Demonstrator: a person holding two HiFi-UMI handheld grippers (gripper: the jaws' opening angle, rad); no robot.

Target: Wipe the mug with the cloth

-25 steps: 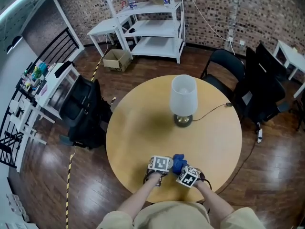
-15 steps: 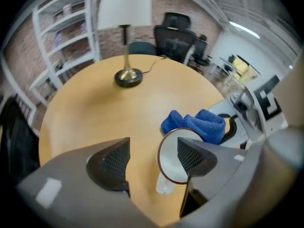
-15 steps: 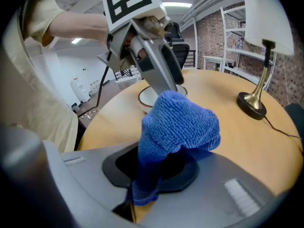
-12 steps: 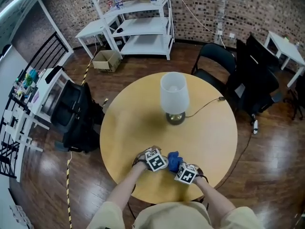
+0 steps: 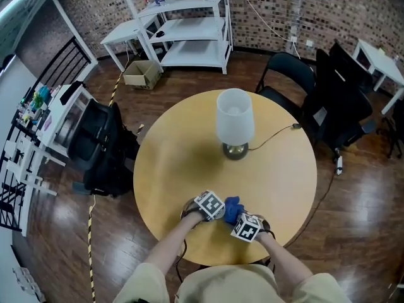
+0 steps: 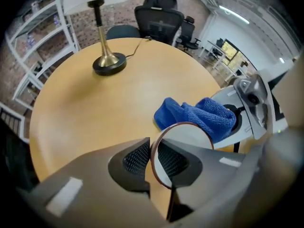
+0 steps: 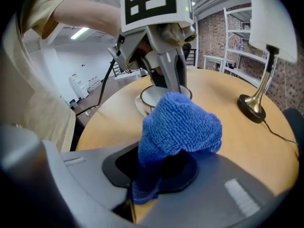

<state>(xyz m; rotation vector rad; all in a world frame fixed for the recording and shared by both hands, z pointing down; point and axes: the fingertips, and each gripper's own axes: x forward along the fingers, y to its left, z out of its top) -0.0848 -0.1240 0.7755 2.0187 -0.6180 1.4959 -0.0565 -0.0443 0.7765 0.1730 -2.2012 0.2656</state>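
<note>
Where the round table (image 5: 170, 163) is seen from the head view, a white-shaded lamp (image 5: 235, 122) is found standing upright beyond its middle, and each place here is given from that lamp. To the lamp's left, off the table, a black office chair (image 5: 95, 144) is seen on the wooden floor.

On the lamp's near side, well apart from it and close to the table edge by the person, the left gripper (image 5: 211, 212) is held pointing steeply down. Its jaws have just been closing, and in the left gripper view they are shown clamped on the thin wall of the mug (image 6: 189, 136), with one pad inside the brown rim and one outside. The mug is thus kept well in front of the lamp, under the left gripper. Whether its base rests on the table cannot be told.

Just right of the mug, and still on the lamp's near side, the blue cloth (image 5: 232, 207) is pinched between the closed jaws of the right gripper (image 5: 247, 227) and is bunched up above the pads. Whether cloth and mug touch cannot be made out.

From the lamp's base a cord (image 5: 274, 137) is led off to the right, where black chairs (image 5: 341, 106) are seen beyond the table.
</note>
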